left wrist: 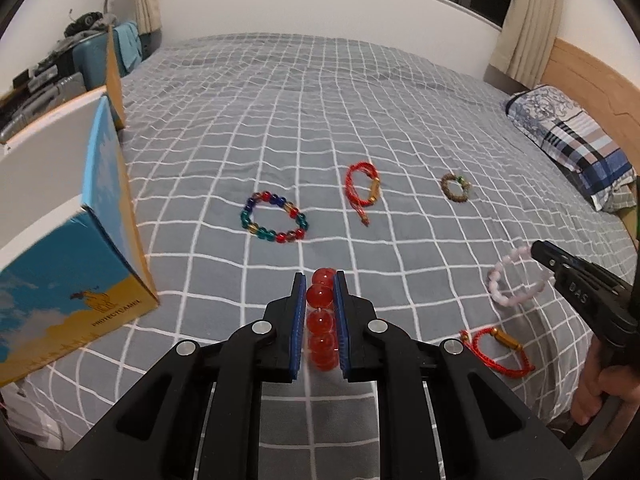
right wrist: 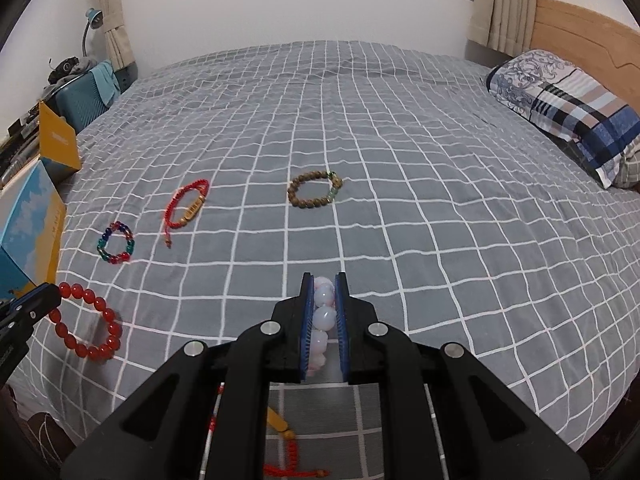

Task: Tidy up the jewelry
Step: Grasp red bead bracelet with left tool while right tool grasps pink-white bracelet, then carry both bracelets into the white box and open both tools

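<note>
My left gripper [left wrist: 320, 280] is shut on a red bead bracelet [left wrist: 320, 320] and holds it above the bed; the bracelet also shows in the right wrist view [right wrist: 86, 326]. My right gripper [right wrist: 324, 282] is shut on a pale pink bead bracelet [right wrist: 323, 316], which also shows in the left wrist view [left wrist: 508, 284]. On the grey checked bedspread [left wrist: 320, 120] lie a multicolour bead bracelet [left wrist: 274, 216], a red cord bracelet [left wrist: 362, 190], a brown bead bracelet [left wrist: 456, 186] and a second red cord bracelet [left wrist: 498, 350]. An open blue and yellow box [left wrist: 80, 272] stands at the left.
A patterned pillow [right wrist: 568, 108] lies at the right by the wooden headboard [right wrist: 580, 36]. A blue suitcase [right wrist: 84, 100] and clutter stand beyond the bed's left edge. Curtains [right wrist: 504, 4] hang at the back wall.
</note>
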`<state>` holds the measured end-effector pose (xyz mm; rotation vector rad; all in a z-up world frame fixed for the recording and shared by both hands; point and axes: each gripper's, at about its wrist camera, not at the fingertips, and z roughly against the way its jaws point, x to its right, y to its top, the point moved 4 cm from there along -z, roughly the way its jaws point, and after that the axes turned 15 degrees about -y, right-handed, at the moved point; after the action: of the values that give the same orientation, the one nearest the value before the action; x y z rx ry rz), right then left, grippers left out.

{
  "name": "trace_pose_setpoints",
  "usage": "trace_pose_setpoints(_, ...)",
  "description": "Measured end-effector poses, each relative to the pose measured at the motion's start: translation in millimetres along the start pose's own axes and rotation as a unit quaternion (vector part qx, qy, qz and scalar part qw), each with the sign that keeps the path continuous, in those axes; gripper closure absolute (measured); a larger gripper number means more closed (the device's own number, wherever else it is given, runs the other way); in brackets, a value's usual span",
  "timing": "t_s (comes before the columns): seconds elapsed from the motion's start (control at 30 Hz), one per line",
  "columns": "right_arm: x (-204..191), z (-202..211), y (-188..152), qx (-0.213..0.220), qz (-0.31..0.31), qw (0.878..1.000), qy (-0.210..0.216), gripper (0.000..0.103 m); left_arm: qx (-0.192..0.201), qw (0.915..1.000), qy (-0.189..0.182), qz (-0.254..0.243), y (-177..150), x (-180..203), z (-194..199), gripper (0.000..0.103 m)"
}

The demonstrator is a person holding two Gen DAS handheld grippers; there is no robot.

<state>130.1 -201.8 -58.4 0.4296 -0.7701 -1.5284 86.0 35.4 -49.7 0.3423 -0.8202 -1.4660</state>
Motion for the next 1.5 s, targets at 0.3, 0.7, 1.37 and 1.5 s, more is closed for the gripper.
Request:
trace_pose_setpoints(0.3, -9, 12, 15, -0.003, 0.001, 1.0, -0.008, 0.093, 0.004, 0.9998, 0.017, 0.002, 17, -10, 11, 0.09)
trace_pose_setpoints(0.7, -57, 48, 57, 0.019, 0.029, 0.999, -0.009, 0.093, 0.019, 0.9994, 0.028, -0.003, 54, -29, 43, 0.09)
trace_pose_setpoints(1.37, -187, 132, 103, 0.075, 0.08, 0.992, 0.063, 0.093, 0.078, 0.9926, 0.088, 0.029, 92, -105, 143, 0.09)
trace_pose_setpoints(1.5, -221, 153, 102, 0.086, 0.09, 0.989, 0.084, 0.093, 0.087, 0.9899, 0.102, 0.046, 89, -132, 164, 0.09)
